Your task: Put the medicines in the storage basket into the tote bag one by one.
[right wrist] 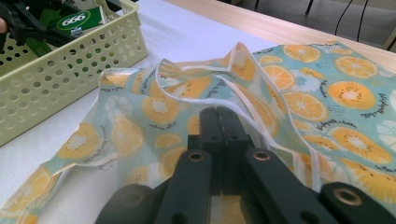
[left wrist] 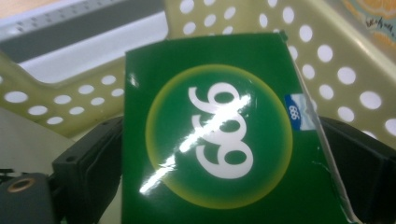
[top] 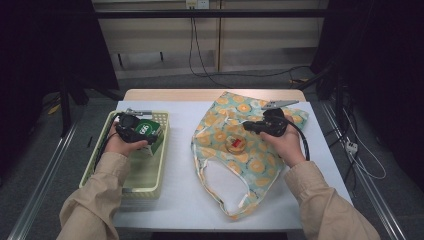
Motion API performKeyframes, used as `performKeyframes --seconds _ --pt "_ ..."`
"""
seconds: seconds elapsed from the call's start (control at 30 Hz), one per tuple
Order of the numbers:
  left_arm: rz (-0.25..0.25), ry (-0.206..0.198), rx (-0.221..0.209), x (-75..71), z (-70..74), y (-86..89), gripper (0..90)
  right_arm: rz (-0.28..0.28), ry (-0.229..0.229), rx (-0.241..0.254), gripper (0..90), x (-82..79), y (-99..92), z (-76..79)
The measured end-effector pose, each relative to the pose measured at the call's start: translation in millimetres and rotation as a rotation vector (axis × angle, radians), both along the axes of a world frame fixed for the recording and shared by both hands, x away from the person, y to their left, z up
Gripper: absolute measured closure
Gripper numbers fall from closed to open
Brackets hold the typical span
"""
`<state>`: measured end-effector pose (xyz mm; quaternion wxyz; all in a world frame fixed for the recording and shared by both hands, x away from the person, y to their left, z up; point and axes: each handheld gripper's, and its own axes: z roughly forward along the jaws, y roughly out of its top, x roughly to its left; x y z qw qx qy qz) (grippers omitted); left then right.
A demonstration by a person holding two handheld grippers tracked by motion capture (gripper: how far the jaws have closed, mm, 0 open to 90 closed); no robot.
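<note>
Fruit-print tote bag [top: 250,150] lies flat on the table, its rim cloth pinched in the clenched jaws of the right gripper [right wrist: 219,122], mouth not yet held wide. Left gripper [top: 131,127] grasps a green carton [left wrist: 219,140] over the perforated basket [top: 145,172]; bagging looks barely begun. Carton reads "999", seen upside down.

A desk [top: 180,195] with a white sheet over a pale wooden top, the wood showing along the far edge. A small round item with a red centre [top: 235,144] lies near the middle of the desk. Black cables [top: 200,55] hang from a wall socket and trail across the grey floor [top: 165,80]. Metal rails [top: 45,170] flank the desk.
</note>
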<state>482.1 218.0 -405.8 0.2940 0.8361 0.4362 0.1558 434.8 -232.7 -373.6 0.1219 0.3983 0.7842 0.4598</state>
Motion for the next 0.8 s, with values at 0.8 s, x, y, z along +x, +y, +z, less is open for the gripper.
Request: performKeyframes --seconds 0.8 --pt "-0.021 -0.028 -0.072 -20.8 71.7 -2.7 18.1 -0.003 -0.003 0.006 90.0 -1.6 2.3 3.9"
